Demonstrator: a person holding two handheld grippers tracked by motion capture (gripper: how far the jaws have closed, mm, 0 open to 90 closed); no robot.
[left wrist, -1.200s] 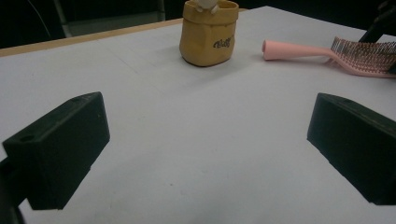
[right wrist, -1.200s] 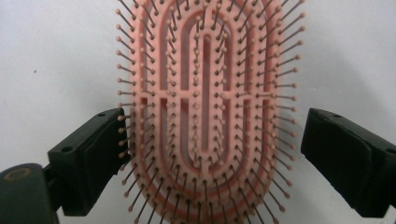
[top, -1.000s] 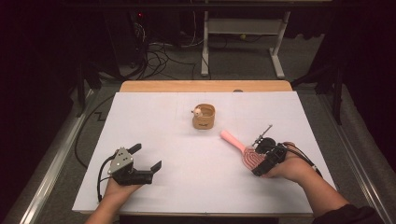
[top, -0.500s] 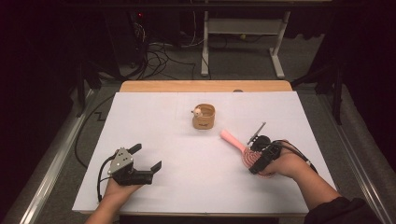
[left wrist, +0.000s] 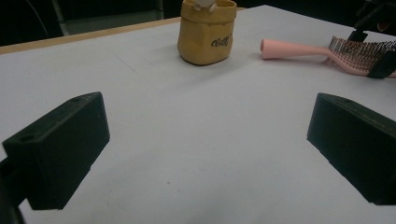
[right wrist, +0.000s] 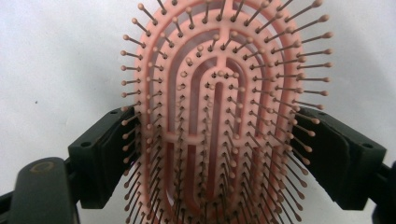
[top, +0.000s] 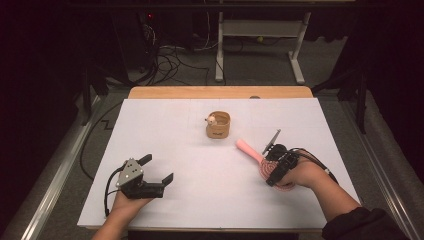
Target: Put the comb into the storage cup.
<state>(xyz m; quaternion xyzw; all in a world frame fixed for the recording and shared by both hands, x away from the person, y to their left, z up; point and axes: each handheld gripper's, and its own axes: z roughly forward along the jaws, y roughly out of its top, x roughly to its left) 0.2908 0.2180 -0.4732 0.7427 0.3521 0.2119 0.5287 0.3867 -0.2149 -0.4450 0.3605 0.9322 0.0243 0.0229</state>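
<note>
Where bristles face up, pink hairbrush point(right wrist: 219, 121), vented oval head

The one piece of writing stands on the front of the yellow-brown cup point(left wrist: 207, 31), a short dark word in a slanted script just above its base. It is too small and blurred to read for certain, though it seems to begin with a W or a B. In the high view the same mark shows on the cup only as a dark smudge low on its front.
</note>
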